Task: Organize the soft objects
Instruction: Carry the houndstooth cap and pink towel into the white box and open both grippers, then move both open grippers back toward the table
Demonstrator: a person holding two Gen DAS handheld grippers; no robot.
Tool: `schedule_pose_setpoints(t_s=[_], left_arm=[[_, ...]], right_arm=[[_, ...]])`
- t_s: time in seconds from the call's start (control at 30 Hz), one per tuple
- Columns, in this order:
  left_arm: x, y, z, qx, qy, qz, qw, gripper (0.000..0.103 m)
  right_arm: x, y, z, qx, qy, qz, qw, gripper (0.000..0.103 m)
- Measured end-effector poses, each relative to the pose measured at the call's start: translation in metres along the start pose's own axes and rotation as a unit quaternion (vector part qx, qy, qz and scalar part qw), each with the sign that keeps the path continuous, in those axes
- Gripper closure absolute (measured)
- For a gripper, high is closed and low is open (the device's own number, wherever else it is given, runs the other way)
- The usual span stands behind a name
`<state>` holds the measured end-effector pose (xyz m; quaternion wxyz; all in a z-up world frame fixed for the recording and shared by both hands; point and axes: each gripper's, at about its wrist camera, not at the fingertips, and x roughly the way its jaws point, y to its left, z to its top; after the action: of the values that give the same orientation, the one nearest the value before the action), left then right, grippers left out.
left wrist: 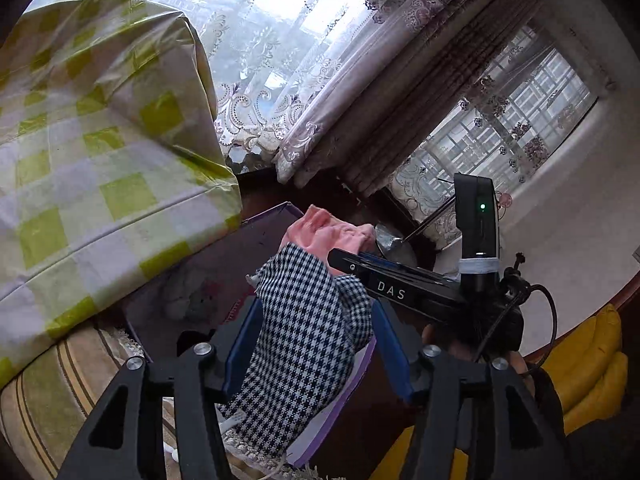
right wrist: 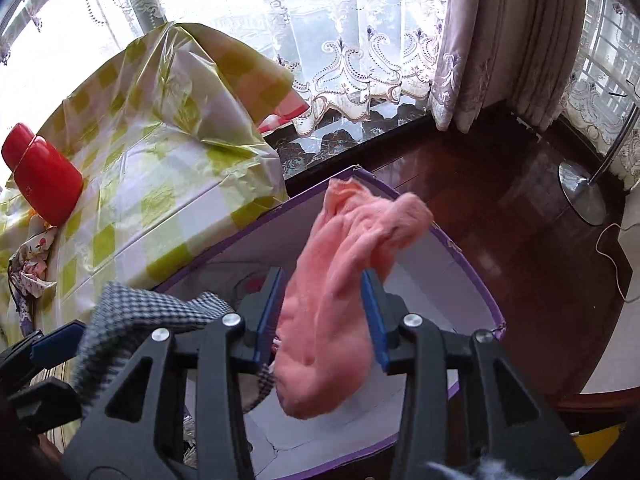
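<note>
A black-and-white houndstooth cloth (left wrist: 308, 340) hangs loosely between the blue pads of my left gripper (left wrist: 316, 320), whose jaws stand apart without pressing on it. A pink fuzzy cloth (right wrist: 340, 248) hangs between the pads of my right gripper (right wrist: 322, 280), which is likewise spread and not squeezing. Both cloths are over an open purple box (right wrist: 476, 280) with a white inside that stands on the floor. In the left wrist view the pink cloth (left wrist: 328, 232) shows beyond the houndstooth one, with the right gripper's black body beside it. The houndstooth cloth (right wrist: 132, 312) shows at the lower left of the right wrist view.
A table under a green-checked plastic cover (right wrist: 160, 168) stands left of the box, with a red case (right wrist: 44, 176) on it. Lace curtains (right wrist: 352, 60) hang behind. A floor lamp base (right wrist: 580, 188) sits on the dark wooden floor at right. Something yellow (left wrist: 588, 368) lies at lower right.
</note>
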<state>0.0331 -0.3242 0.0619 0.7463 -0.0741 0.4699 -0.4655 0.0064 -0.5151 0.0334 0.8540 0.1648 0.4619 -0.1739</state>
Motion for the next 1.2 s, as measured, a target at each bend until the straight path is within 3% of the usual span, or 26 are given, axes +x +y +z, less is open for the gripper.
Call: schedule_pose_setpoints(t_s=[0.07,0.33,0.57,0.87,1.07,1.2], left_arm=[[0.001,-0.002,-0.002,0.004,0.006,0.0,1.0,0.042],[-0.013,0.007,0.002,-0.004,-0.016,0.028,0.9995,0.042],[-0.036,0.024,0.0,-0.013,-0.051,0.085,0.995,0.042],[-0.076,0.054,-0.005,0.025,-0.085,0.202,0.9754,0.042],[-0.121,0.09,-0.014,-0.002,-0.11,0.248,0.9624,0.042],[-0.148,0.109,-0.022,-0.006,-0.136,0.283,0.9494,0.042]], right_arm=[[-0.001,0.0,0.0,-0.001,-0.004,0.001,1.0,0.044],[0.0,0.014,-0.001,-0.008,-0.004,0.017,1.0,0.043],[-0.004,0.039,-0.003,-0.03,-0.003,0.028,0.999,0.043],[-0.003,0.1,-0.006,-0.085,0.009,0.05,0.995,0.043],[-0.007,0.157,-0.011,-0.129,-0.007,0.087,0.988,0.043],[-0.007,0.195,-0.015,-0.15,-0.008,0.104,0.983,0.043]])
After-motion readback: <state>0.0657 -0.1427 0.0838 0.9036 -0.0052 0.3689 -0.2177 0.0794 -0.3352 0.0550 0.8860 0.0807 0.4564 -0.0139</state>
